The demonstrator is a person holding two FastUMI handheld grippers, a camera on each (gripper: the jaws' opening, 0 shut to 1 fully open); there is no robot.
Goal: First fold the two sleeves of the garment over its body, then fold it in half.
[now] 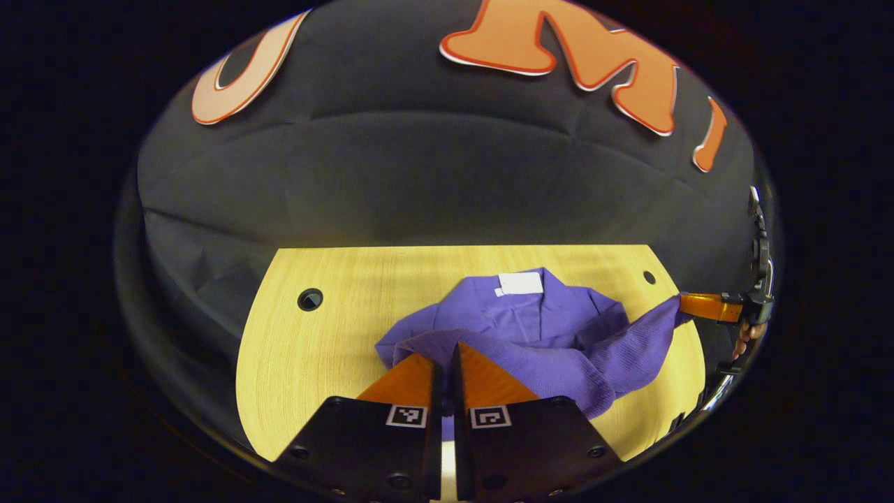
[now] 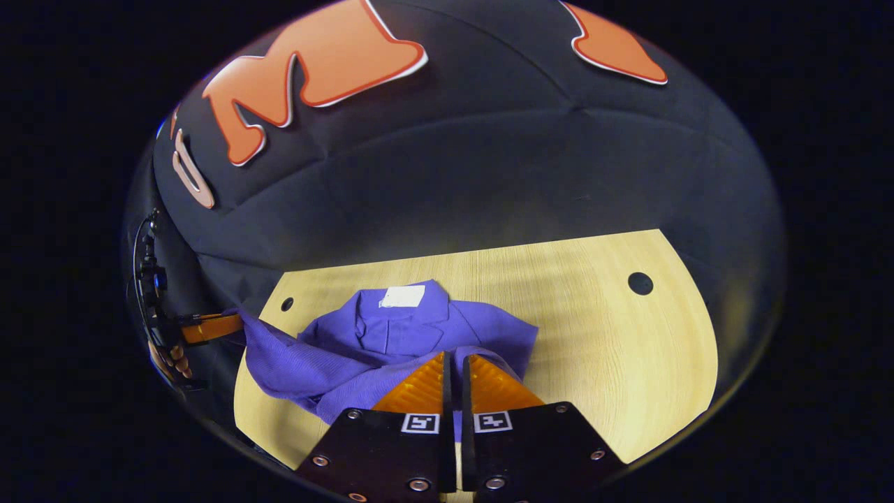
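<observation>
Garment (image 1: 531,328) collar toward wall, both grippers pinching hem

One purple shirt (image 1: 538,335) lies on one wooden table (image 1: 328,349). The shirt carries one white tag (image 1: 520,283). The tabletop has two round holes (image 1: 310,299). Two grippers (image 1: 445,356) (image 2: 455,367) are present.

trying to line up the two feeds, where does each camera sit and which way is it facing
Left gripper view: rides the left gripper, looking forward across the table at the booth wall; its fingers pinch the purple garment; the right gripper and a hand show at right.
Right gripper view: rides the right gripper, same heading; the left gripper shows at far left.
Shared: garment, table, white neck label.
</observation>
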